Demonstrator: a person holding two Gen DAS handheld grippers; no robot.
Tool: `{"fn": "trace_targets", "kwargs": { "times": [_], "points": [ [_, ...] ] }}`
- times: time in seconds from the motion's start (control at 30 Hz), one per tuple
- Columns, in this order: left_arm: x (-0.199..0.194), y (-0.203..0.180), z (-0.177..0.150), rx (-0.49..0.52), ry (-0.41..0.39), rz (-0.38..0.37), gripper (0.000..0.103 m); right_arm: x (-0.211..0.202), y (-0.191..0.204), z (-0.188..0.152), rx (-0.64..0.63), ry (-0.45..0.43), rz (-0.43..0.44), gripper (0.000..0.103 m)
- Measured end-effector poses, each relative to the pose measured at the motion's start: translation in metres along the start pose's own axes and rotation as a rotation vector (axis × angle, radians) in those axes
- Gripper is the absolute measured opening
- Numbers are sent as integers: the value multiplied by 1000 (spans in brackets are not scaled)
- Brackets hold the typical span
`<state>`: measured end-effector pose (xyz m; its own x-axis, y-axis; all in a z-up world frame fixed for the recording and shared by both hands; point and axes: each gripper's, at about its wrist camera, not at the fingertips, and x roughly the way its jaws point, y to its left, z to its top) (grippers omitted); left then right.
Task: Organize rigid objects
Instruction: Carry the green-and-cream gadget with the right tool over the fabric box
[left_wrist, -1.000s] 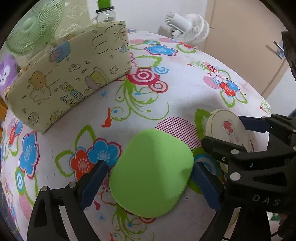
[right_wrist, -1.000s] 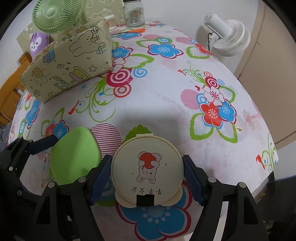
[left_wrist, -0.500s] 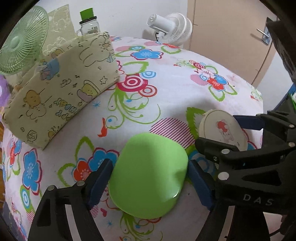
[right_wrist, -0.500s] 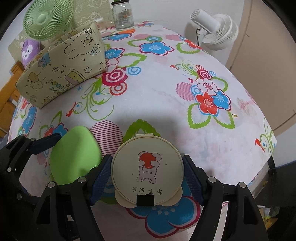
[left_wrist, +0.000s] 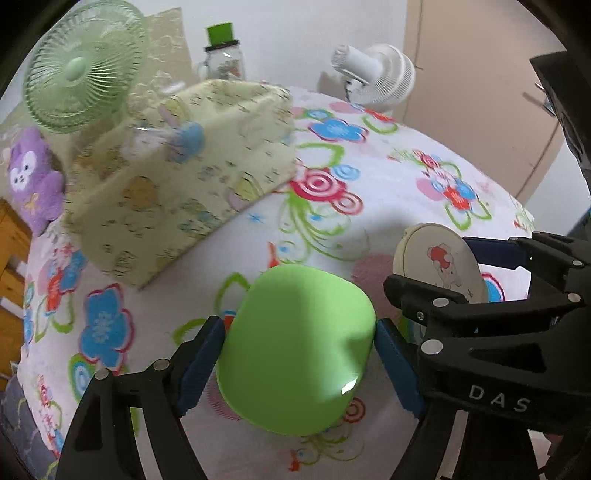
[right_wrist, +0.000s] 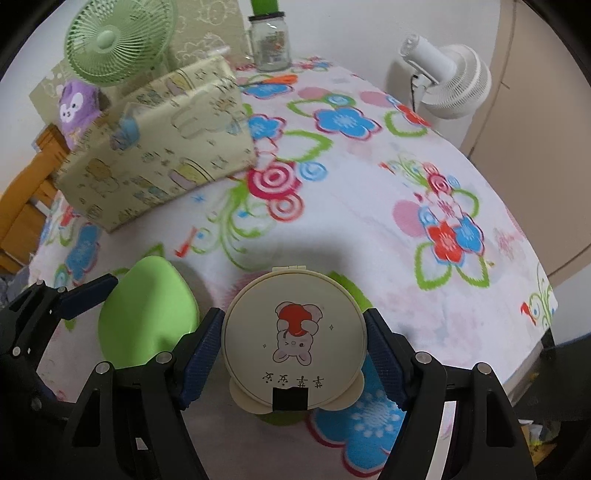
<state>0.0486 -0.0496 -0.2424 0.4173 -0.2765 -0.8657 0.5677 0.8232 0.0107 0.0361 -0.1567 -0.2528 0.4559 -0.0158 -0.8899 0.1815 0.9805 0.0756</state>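
Here left gripper (left_wrist: 299, 350) clamps green case (left_wrist: 295, 347) between blue fingers (left_wrist: 199, 354), case held clear above floral tabletop (left_wrist: 388, 192). Right gripper (right_wrist: 295, 350) grips round cream compact (right_wrist: 295, 343) — bunny print up, pads pressing both edges, also off tabletop. Both items side by side, near front edge. Patterned fabric bin (right_wrist: 155, 147) sits well apart at back left — green fan (right_wrist: 118, 37) behind it.

The left gripper (left_wrist: 299, 354) and the right gripper (right_wrist: 293, 354) look alike: matte black plastic frames with triangular cut-outs, round silver screw heads along the arms, and dark blue ribbed pads (right_wrist: 201, 354) lining the jaws. White letters "DAS" mark the right gripper's body at 4 o'clock in the left view.
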Motion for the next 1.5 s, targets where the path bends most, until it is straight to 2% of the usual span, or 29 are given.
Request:
{"fn": "trace_targets", "kwargs": {
  "times": [0.6,1.0,1.5],
  "points": [
    [-44,33,26,-173,-71,96,84,-32,35,53,-136,-52,83,77],
    [-66,41,57,-221,-112,167,84,-53,41,93,-191,-89,123,77],
    [-70,55,84,-255,-137,201,84,-52,49,129,-251,-115,151,77]
  ]
}}
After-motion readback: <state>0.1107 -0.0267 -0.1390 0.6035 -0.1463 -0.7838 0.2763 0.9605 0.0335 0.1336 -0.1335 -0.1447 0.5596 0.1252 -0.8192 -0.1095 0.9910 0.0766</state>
